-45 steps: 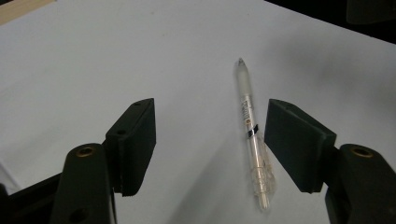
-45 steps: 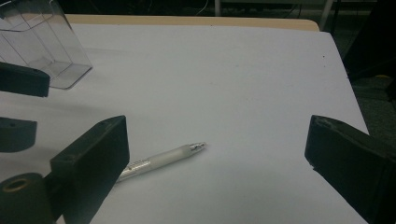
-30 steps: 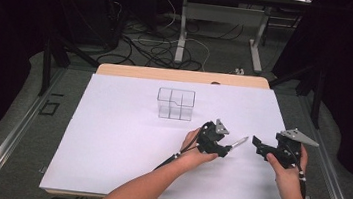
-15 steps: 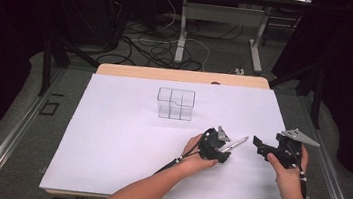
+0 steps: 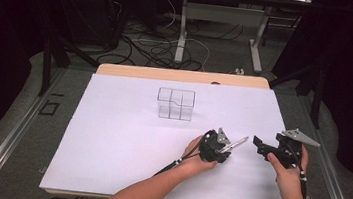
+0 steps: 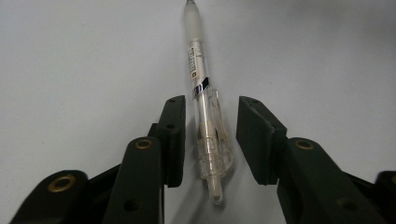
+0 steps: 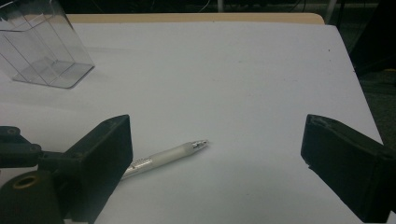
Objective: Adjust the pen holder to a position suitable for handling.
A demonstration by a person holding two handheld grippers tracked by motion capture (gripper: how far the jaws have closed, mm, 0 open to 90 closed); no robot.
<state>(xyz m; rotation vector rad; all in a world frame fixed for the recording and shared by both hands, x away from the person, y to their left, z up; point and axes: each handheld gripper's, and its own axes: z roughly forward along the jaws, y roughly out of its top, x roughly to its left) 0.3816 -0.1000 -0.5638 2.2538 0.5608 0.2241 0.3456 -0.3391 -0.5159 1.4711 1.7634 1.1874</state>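
So the pen point(image 6: 203, 100) sits between the left gripper's point(image 6: 210, 140) jaws in the left gripper view, and they're spread, with a gap showing on the right side at least. On the left it's tight against the jaw, or nearly; can't tell if it actually touches. The pen's tip gets cut off at the top of that view. Clear barrel, frosted grip, small label I can't read.

From the high view the left gripper point(image 5: 224, 148) and hand cover the pen's back half, so just the front end pokes out toward the right gripper point(image 5: 260, 144). That one's jaws are wide apart, nothing between them, and it sits near the pen tip but apart from it. In the right gripper view its own left jaw blocks the pen's point(image 7: 163, 157) rear.

The clear box point(image 5: 175, 103) stands well apart, further back on the white sheet point(image 5: 110, 137). Its inner dividers are hard to make out.

Loads of bare sheet to the left. The right gripper is close to the sheet's right edge.
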